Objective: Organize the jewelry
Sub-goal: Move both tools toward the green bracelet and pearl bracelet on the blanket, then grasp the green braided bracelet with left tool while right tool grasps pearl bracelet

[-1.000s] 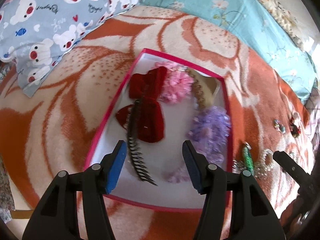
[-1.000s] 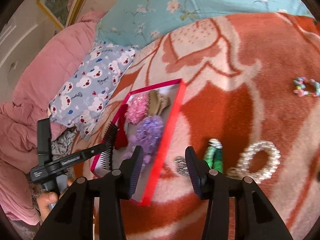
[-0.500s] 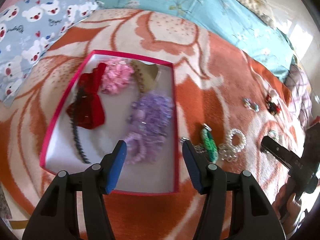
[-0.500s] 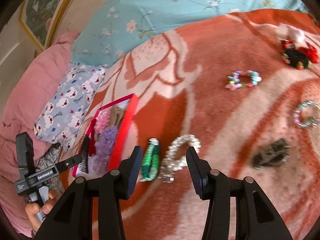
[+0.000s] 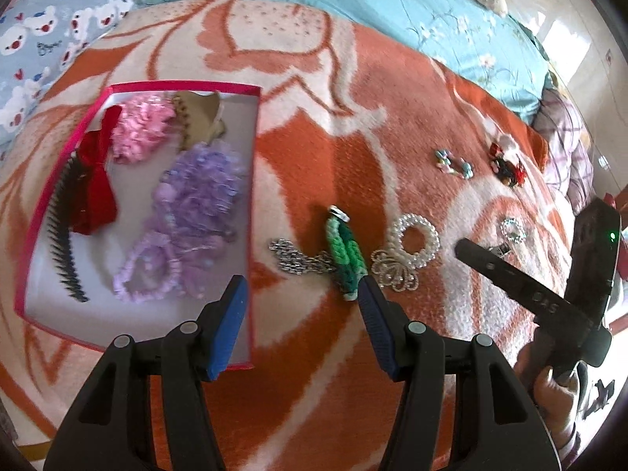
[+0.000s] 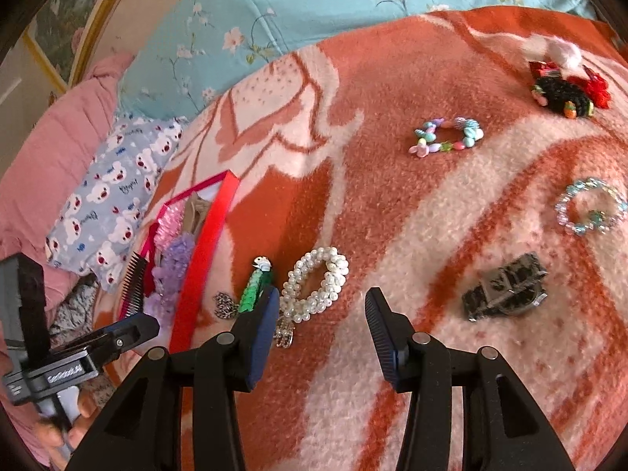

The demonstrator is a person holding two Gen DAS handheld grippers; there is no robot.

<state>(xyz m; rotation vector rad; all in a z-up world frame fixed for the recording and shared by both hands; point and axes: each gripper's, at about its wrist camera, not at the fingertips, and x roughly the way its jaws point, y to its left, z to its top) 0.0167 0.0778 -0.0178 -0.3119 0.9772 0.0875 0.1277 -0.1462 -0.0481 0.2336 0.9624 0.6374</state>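
A pink-rimmed box (image 5: 253,180) (image 6: 204,243) lies on the orange blanket and holds a red bow (image 5: 96,188), a black comb (image 5: 64,243), pink and purple scrunchies (image 5: 200,188) and a tan clip. To its right lie a silver chain (image 5: 292,259), a green braided piece (image 5: 345,251) (image 6: 255,286), a pearl scrunchie (image 5: 414,237) (image 6: 318,282) and a silver butterfly clip (image 5: 392,274). My left gripper (image 5: 302,306) hovers open and empty, just short of the chain and green piece. My right gripper (image 6: 322,314) stands open and empty over the blanket beside the pearl scrunchie.
Farther right lie a pastel bead bracelet (image 6: 447,137), a red-and-black hair tie (image 6: 565,90), a clear blue bead bracelet (image 6: 592,206) and a dark claw clip (image 6: 506,290). A bear-print pillow (image 6: 114,200) and a teal floral quilt (image 6: 314,8) border the blanket.
My left gripper has swung right, from over the box to the loose pieces beside it. My right gripper has also moved right, away from the box edge to the pearl scrunchie.
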